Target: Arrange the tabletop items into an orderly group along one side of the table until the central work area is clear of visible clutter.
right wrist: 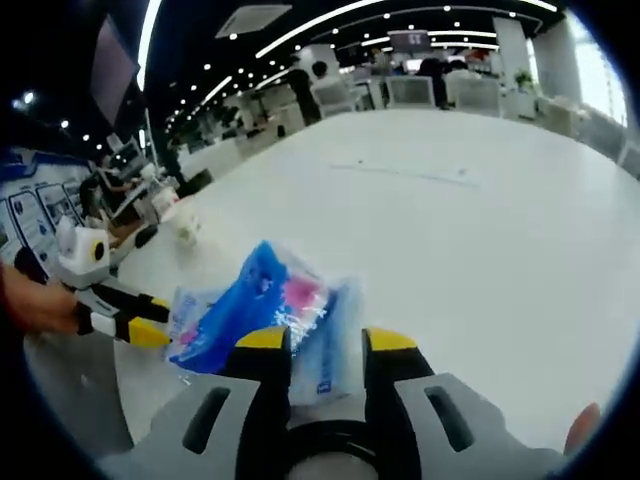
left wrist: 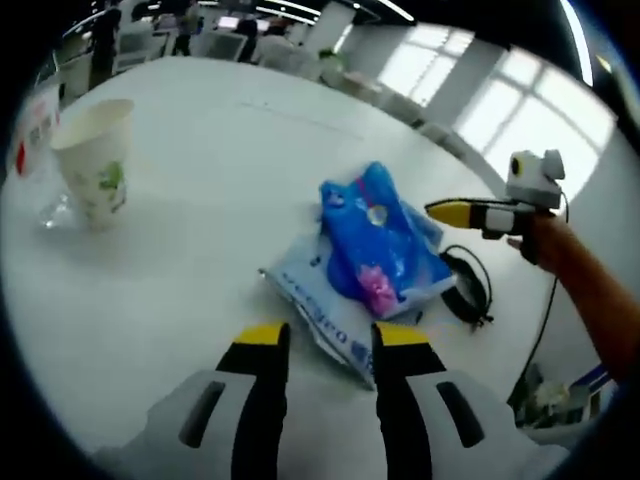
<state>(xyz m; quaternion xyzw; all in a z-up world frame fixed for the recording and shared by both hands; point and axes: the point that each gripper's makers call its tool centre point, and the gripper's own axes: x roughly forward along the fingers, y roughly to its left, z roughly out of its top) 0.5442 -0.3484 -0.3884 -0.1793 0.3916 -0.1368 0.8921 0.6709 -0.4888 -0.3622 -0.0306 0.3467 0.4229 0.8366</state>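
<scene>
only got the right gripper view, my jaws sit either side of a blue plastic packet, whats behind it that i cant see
Observer: In the left gripper view, a black looped cable lies on the white table, right beside the blue plastic packet.
Operator: left gripper holding anything
Observer: No. The left gripper is open, its tips at the near edge of a pale packet with blue lettering that lies under the blue one.
Operator: anything else out there
Observer: A white paper cup with a green print stands upright, well apart from the packets.
</scene>
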